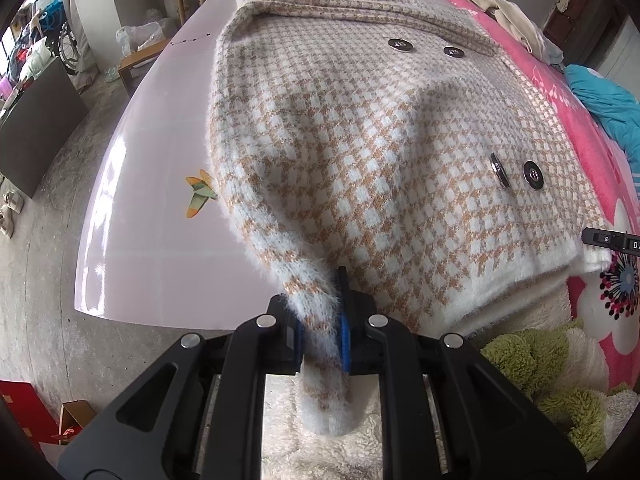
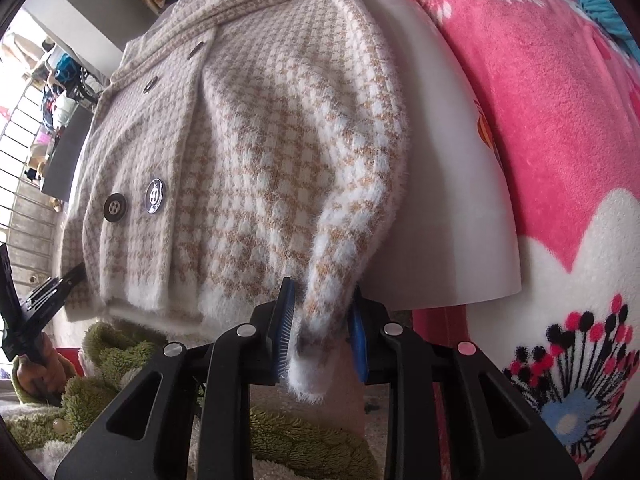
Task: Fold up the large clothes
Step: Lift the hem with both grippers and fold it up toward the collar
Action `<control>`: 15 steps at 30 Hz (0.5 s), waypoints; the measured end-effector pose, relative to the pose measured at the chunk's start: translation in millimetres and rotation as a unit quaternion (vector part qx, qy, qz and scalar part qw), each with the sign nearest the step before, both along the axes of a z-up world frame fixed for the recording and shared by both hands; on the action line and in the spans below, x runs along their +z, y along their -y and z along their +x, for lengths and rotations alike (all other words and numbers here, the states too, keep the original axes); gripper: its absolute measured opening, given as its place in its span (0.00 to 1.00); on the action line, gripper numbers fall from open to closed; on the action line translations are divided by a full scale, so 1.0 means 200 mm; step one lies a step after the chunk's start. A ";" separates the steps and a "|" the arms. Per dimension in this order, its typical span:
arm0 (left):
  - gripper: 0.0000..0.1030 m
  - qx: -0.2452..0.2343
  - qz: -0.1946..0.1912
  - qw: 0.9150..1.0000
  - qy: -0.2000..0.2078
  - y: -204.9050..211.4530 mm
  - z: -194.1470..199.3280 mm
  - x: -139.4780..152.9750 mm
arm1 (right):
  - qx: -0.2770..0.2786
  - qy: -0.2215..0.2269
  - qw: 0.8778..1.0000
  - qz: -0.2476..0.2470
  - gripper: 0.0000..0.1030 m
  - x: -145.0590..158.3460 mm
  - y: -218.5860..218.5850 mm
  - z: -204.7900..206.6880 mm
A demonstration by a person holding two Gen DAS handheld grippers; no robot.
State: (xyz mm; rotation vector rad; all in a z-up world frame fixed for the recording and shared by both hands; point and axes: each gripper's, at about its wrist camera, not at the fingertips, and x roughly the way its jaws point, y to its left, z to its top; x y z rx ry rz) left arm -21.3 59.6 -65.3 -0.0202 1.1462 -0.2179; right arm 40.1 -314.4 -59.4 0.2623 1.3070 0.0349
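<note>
A fuzzy houndstooth coat point(image 1: 360, 140) in tan and white lies front side up on a pale pink board point(image 1: 152, 208), filling the centre and upper half of the left wrist view. Four dark round buttons point(image 1: 534, 175) show in two pairs, one pair in the upper middle of the frame and one pair right of centre. The white ribbed hem point(image 1: 520, 280) runs along the lower right of the garment. One sleeve point(image 1: 316, 320) runs down from the coat's left edge to the bottom centre of the frame, where the left gripper point(image 1: 322, 336) pinches it between its blue pads; the white cuff hangs past them toward the camera.

In the right wrist view the same coat point(image 2: 248, 152) occupies the centre and upper left, with a button pair point(image 2: 154, 196) at middle left. The other sleeve point(image 2: 344, 272) descends along the coat's right edge to the bottom centre, where the right gripper point(image 2: 320, 340) clamps it, blue pads point(image 2: 285, 320) pressed against both sides of the cuff.

The board point(image 2: 452, 184) rests on a pink floral blanket point(image 2: 560, 120) that fills the right of this view. A green plush garment point(image 1: 560, 376) sits at the lower right of the left wrist view, and a butterfly decal point(image 1: 200, 194) marks the board at middle left. A concrete floor point(image 1: 48, 280) occupies the left edge.
</note>
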 end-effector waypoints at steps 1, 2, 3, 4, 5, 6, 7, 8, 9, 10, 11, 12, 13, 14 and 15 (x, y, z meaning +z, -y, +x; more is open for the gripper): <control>0.13 0.000 0.001 1.000 0.000 0.00 0.00 0.00 | 0.004 -0.001 1.000 -0.006 0.25 0.00 -0.01 0.00; 0.13 0.000 0.001 1.000 0.001 0.00 0.00 0.00 | 0.007 -0.002 1.000 -0.013 0.25 0.00 -0.02 0.01; 0.13 0.001 0.000 1.000 0.001 0.00 0.00 0.00 | 0.011 -0.003 1.000 -0.020 0.25 0.00 -0.03 0.01; 0.13 0.001 0.000 1.000 0.002 0.00 0.00 0.00 | 0.014 -0.004 1.000 -0.026 0.25 0.00 -0.04 0.01; 0.13 0.001 0.001 1.000 0.003 0.00 0.00 0.00 | 0.018 -0.004 0.999 -0.032 0.25 -0.01 -0.05 0.01; 0.13 0.000 0.002 1.000 0.004 0.01 0.00 0.00 | 0.021 -0.005 0.999 -0.038 0.25 -0.01 -0.05 0.01; 0.13 -0.001 0.004 1.000 0.005 0.01 -0.01 0.00 | 0.023 -0.005 0.999 -0.042 0.25 -0.01 -0.06 0.01; 0.13 -0.002 0.006 1.000 0.005 0.01 -0.01 0.00 | 0.024 -0.006 0.999 -0.045 0.25 -0.01 -0.06 0.01; 0.13 -0.003 0.007 1.000 0.006 0.01 -0.01 0.00 | 0.024 -0.008 0.999 -0.047 0.25 -0.01 -0.06 0.03; 0.13 -0.004 0.007 1.000 0.005 0.01 0.00 0.00 | 0.024 -0.010 0.999 -0.048 0.25 -0.01 -0.06 0.03; 0.13 -0.005 0.007 1.000 0.004 0.01 0.00 0.00 | 0.023 -0.012 0.999 -0.048 0.25 -0.01 -0.06 0.03; 0.13 -0.006 0.007 1.000 0.004 0.01 0.00 0.00 | 0.021 -0.013 0.999 -0.047 0.25 -0.01 -0.05 0.04; 0.13 -0.008 0.009 1.000 0.005 0.02 0.00 0.00 | 0.020 -0.014 0.999 -0.048 0.25 -0.01 -0.05 0.04; 0.13 -0.009 0.010 1.000 0.006 0.02 -0.01 0.00 | 0.019 -0.014 0.999 -0.048 0.25 -0.02 -0.05 0.04; 0.13 -0.010 0.010 1.000 0.006 0.02 -0.01 0.00 | 0.018 -0.014 0.999 -0.049 0.25 -0.02 -0.04 0.04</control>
